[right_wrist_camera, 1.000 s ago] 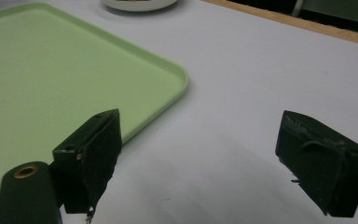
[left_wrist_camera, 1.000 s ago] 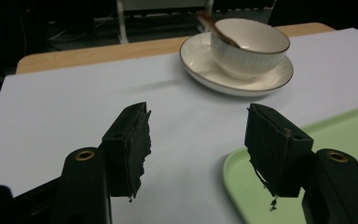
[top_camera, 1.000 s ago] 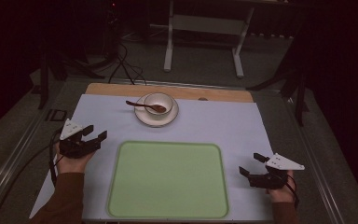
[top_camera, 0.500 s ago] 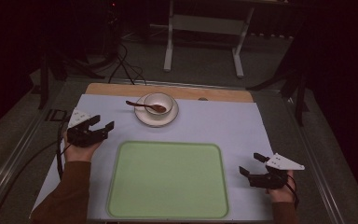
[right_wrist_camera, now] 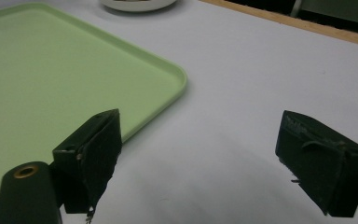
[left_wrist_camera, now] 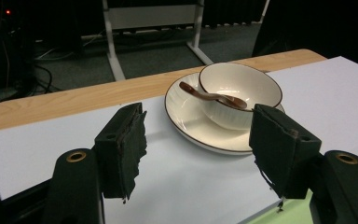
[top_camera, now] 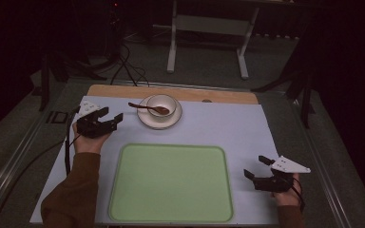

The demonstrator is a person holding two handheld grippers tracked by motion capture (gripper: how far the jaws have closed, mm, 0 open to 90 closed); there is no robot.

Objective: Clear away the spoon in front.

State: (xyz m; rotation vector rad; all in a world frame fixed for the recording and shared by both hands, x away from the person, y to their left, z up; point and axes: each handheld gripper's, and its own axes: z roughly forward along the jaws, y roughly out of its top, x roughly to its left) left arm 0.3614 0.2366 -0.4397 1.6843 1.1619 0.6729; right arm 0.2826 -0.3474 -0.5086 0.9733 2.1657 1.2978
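A white bowl (top_camera: pixel 161 104) stands on a white plate (top_camera: pixel 145 119) at the table's far middle, and a brown spoon (top_camera: pixel 147 108) rests across the bowl's rim. My left gripper (top_camera: pixel 112 114) hovers just left of the plate and points at it. Its jaws are open, have just been opening wider, and hold nothing. In the left gripper view the bowl (left_wrist_camera: pixel 240 88), the plate (left_wrist_camera: pixel 191 119) and the spoon (left_wrist_camera: pixel 205 95) lie just beyond my left gripper (left_wrist_camera: pixel 200 128). My right gripper (top_camera: pixel 254 166) rests open and empty right of the green tray (top_camera: pixel 171 183).
The empty green tray (right_wrist_camera: pixel 51 70) lies in the near middle on a white mat (top_camera: pixel 228 128). A wooden strip (top_camera: pixel 218 95) runs along the table's far edge. Beyond it are a dark floor, cables and a metal stand (top_camera: pixel 206 28).
My left gripper has moved away from the person and to the right, toward the plate and bowl, and risen a little. The right gripper has kept still.
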